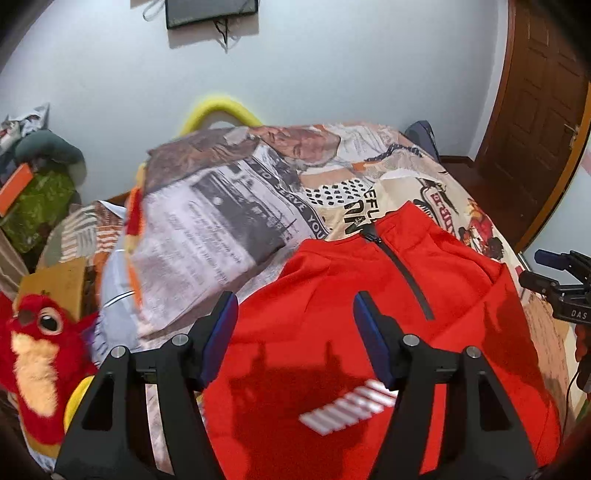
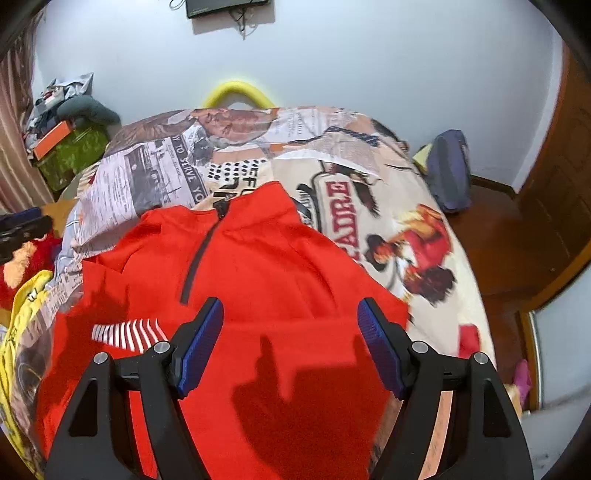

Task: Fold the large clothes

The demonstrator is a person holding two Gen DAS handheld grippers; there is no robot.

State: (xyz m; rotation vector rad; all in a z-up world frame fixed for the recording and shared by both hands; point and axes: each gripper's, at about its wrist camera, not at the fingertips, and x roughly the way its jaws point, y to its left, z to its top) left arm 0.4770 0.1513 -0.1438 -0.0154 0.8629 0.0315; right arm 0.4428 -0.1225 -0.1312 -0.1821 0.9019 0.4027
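A red pullover with a dark quarter zip and a white striped logo lies spread flat on a bed covered by a printed blanket. My left gripper hovers over the pullover's left half, jaws open, nothing between its blue pads. My right gripper hangs above the right half of the pullover, also open and empty. Both cast shadows on the red cloth. Each gripper shows at the edge of the other's view: the right gripper, the left gripper.
A red plush toy and a yellow cloth lie at the bed's left side. Boxes and clutter are stacked beyond. A blue bag sits right of the bed, near a wooden door. A screen hangs on the wall.
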